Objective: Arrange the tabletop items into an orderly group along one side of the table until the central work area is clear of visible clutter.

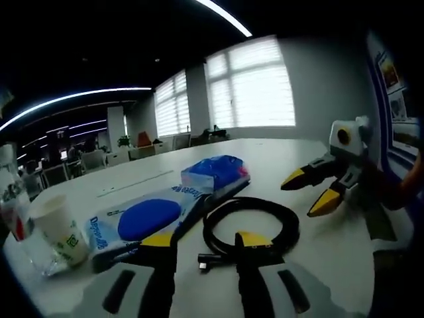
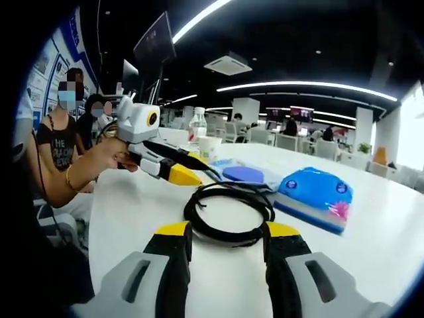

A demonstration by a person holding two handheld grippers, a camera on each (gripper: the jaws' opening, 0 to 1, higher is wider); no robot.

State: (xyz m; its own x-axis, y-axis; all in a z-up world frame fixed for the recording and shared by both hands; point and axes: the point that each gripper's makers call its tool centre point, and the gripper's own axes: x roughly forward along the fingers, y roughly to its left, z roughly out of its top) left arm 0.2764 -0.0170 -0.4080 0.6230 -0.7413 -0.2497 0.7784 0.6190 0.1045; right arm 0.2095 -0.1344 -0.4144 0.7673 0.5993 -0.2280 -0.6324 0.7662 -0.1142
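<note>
Two grippers, both w/ jaws apart, holding nothing. We see black cable (image 1: 250, 225) coiled in loop on white table (image 1: 278, 156), plug end loose, sitting between left gripper (image 1: 205, 240) tips; right gripper (image 2: 225, 230) tips flank it too. Beside it: flat pack w/ blue oval (image 1: 147, 218), blue wipes pack (image 2: 315, 195). Paper cup (image 1: 58, 228), bottle (image 2: 197, 124) near table edge.

White table (image 1: 278, 156); blinds on windows (image 1: 258, 83); ceiling light strips (image 2: 305, 85).
</note>
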